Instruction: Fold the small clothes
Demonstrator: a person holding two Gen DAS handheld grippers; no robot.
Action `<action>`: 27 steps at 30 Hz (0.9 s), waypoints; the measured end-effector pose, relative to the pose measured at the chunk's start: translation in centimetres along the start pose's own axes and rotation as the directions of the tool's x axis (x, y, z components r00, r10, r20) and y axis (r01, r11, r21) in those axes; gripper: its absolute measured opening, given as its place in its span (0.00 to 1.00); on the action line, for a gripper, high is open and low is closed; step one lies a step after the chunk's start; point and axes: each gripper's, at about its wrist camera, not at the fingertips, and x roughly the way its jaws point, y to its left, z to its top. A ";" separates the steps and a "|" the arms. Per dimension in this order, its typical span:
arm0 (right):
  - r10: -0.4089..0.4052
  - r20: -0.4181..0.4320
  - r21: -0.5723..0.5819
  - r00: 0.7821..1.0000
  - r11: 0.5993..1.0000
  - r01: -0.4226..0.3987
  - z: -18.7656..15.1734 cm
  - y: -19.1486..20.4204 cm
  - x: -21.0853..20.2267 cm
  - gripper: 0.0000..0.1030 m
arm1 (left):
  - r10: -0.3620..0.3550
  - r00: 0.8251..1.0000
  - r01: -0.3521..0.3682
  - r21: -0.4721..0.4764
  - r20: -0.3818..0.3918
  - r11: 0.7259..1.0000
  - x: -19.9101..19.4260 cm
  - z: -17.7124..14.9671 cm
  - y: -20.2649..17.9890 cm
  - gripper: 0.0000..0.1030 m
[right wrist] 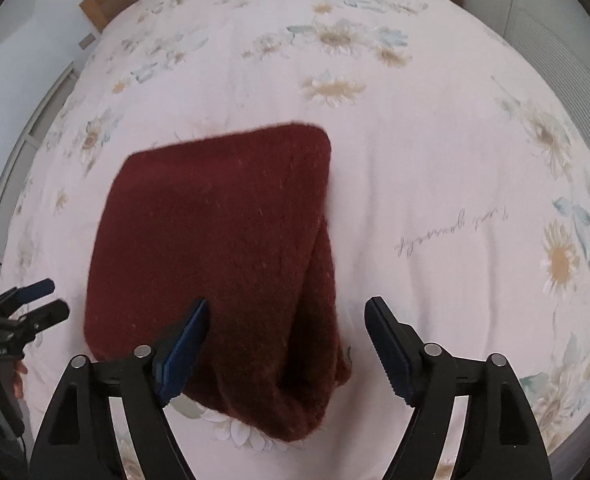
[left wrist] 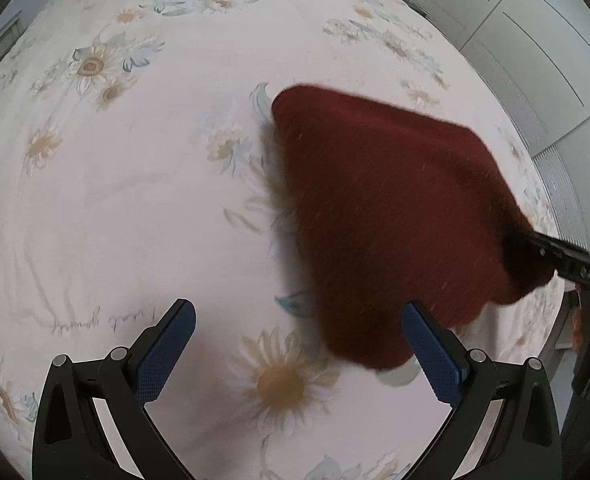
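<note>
Both claws gape empty: left claw (left wrist: 299,348), right claw (right wrist: 287,344) over blurred, seemingly folded maroon knit (right wrist: 215,240).

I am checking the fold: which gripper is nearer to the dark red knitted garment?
Right. The right gripper stands open directly over the dark red knitted garment, at its near edge. The left gripper is open beside it, over the floral bedsheet.
</note>
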 end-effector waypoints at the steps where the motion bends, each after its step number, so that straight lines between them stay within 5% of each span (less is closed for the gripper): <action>1: -0.010 0.002 -0.010 1.000 1.000 0.010 0.3 0.2 -0.1 0.80 | 0.000 1.000 0.000 -0.003 0.004 1.000 -0.1 0.5 -0.1 0.99; 8: 0.002 -0.063 -0.063 0.998 0.998 -0.006 2.7 2.2 2.0 0.99 | -0.045 0.999 0.044 -0.051 -0.013 0.998 0.8 4.0 -1.4 0.99; 17: 0.020 -0.157 -0.006 0.987 1.000 -0.021 1.8 0.5 6.6 0.99 | -0.036 0.996 0.035 -0.020 -0.084 0.999 5.2 5.7 -4.0 0.99; 27: 0.192 -0.138 0.081 0.972 0.980 -0.182 -0.6 -1.8 9.8 0.99 | -0.016 0.993 0.012 -0.038 -0.117 0.999 9.1 3.3 -3.1 0.99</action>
